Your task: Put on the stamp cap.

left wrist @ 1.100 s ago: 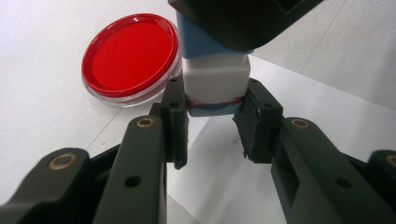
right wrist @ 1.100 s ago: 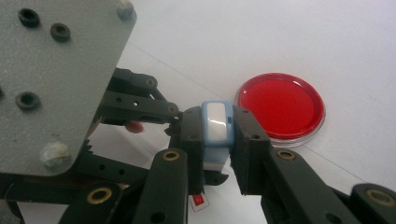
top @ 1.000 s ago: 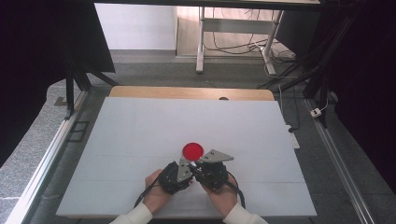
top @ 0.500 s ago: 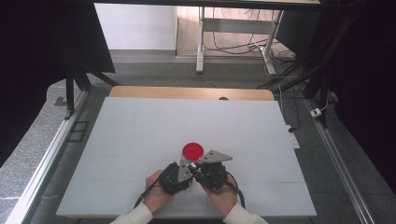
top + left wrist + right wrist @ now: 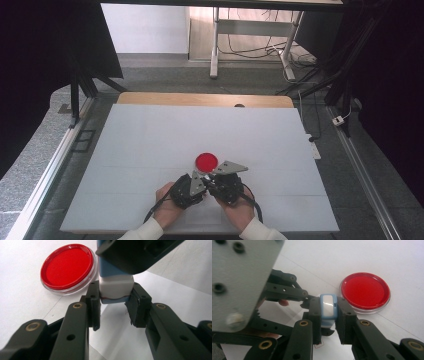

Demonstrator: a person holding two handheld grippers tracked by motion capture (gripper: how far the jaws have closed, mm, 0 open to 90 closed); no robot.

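1. Red pad (image 5: 206, 161) is the landmark on the white table (image 5: 150, 135) in the high view. Just on the person's side of it, the left tongs (image 5: 200, 181) and right tongs (image 5: 211, 180) meet tip to tip. Nothing differs from a second ago: hands, tongs and pad sit exactly as they did. I judge this a steady two-handed hold, with the stamp not yet pulled apart or brought to the pad.

2. Left gripper view: the left tongs (image 5: 113, 306) are clamped on the white lower end of the stamp (image 5: 115, 287), one pad on each flank. The right tongs (image 5: 135, 255) come down over its blue upper part. The pad (image 5: 68, 265) lies just beyond and to the left of the stamp, apart from it, lid off and red face bare.

3. Right gripper view: the right tongs (image 5: 328, 315) are clamped on the blue body of the stamp (image 5: 328, 306), whose white face looks at the camera. The left tongs (image 5: 294, 293) reach in from the left to the same stamp. The pad (image 5: 365, 292) lies just right of it, near but not touching.
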